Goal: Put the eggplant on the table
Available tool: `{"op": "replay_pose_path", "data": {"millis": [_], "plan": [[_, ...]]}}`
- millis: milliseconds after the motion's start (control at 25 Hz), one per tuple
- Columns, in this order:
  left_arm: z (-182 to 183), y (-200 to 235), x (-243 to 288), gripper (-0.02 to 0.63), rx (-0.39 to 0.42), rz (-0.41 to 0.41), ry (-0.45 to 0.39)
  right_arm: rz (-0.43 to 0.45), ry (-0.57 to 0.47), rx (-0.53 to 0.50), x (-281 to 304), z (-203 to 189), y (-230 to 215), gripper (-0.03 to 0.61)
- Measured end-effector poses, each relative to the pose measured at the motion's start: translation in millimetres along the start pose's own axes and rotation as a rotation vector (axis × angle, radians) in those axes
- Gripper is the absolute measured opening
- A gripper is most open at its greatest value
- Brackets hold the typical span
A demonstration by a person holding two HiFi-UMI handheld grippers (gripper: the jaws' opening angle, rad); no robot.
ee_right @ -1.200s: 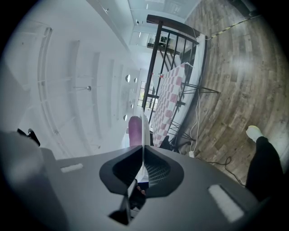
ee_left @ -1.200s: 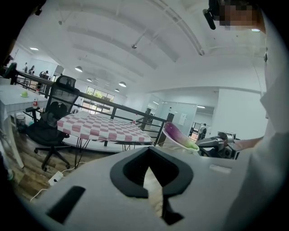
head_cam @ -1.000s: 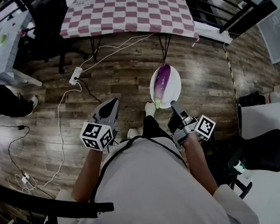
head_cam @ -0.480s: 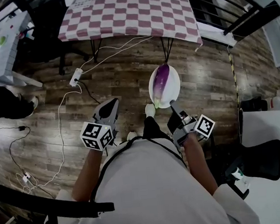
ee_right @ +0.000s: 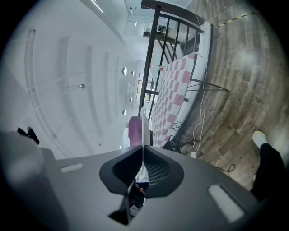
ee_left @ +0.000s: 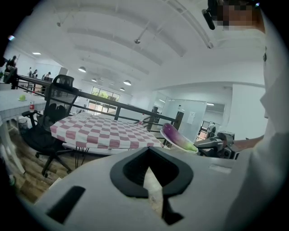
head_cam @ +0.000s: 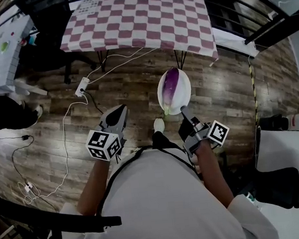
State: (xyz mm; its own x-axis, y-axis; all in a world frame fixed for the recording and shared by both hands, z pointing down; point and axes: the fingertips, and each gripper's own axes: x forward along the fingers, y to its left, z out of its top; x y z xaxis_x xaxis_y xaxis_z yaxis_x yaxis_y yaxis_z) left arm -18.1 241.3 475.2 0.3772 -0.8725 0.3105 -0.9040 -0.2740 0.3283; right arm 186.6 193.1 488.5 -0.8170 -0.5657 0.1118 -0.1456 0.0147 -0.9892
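Table [head_cam: 139,17] nearer; right gripper [head_cam: 183,110] tight on plate [head_cam: 185,86] under eggplant [head_cam: 170,87], plate edge-on in its view; left gripper [head_cam: 120,112] seemingly closed, empty.

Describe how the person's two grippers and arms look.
The left gripper and the right gripper are grey-and-black wedges tapering to the tips; each carries a white cube printed with black square markers. The person wears a light top; forearms are bare.

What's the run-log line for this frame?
phase: carry | right gripper: shut on plate rim | eggplant: lying on plate | left gripper: shut, empty | table: ahead, not reached
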Motion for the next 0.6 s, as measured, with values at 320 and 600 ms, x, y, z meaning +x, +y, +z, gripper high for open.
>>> {"op": "replay_pose_path", "data": {"millis": [320, 600], "plan": [[25.0, -12.3, 67.6, 0.006, -0.001, 0.031, -0.006, 0.007, 0.044, -0.006, 20.6, 74.9, -6.1, 0.02], [40.9, -15.9, 119.2, 0.006, 0.002, 0.056, -0.012, -0.011, 0.07, -0.006, 34.3, 127.8, -18.2, 0.021]]}}
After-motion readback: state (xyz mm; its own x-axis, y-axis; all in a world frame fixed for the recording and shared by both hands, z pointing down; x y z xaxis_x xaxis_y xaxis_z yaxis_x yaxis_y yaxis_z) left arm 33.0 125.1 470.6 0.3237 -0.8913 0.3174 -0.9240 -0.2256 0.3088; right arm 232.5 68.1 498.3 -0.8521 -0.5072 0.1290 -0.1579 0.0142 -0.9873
